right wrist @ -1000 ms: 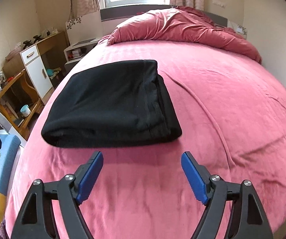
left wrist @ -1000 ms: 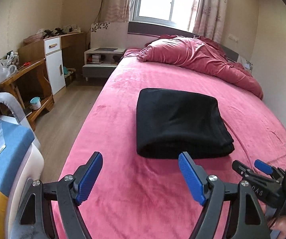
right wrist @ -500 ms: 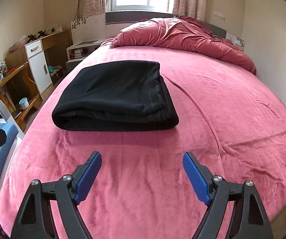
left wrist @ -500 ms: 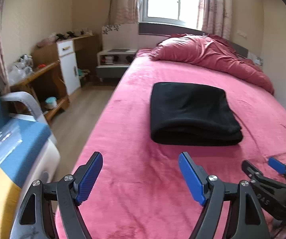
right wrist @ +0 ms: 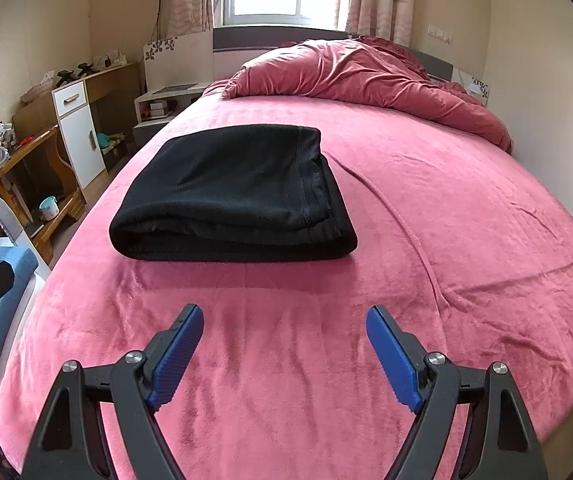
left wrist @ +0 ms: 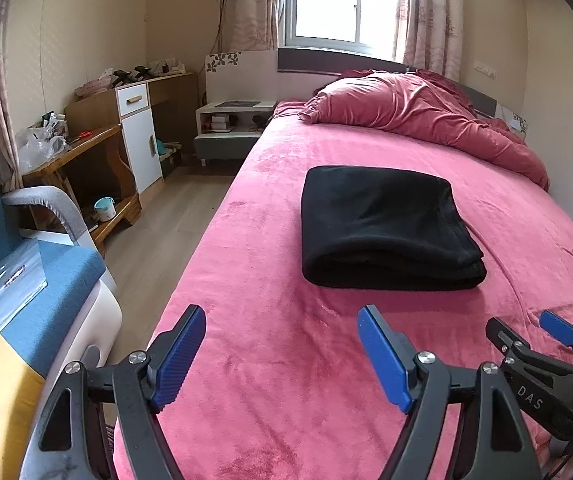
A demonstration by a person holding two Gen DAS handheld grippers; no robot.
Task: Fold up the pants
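Folded black pants [right wrist: 232, 194] resting on pink bed cover [right wrist: 426, 240], ahead of both grippers, long side across. Right gripper [right wrist: 284, 356] nearer; left gripper [left wrist: 282, 356] farther; both spread, empty.

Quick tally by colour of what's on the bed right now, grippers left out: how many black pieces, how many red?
Black: 1, the folded pants, lying on the pink bed cover.
Dark red: 1, the bunched duvet at the head end.
Total: 2
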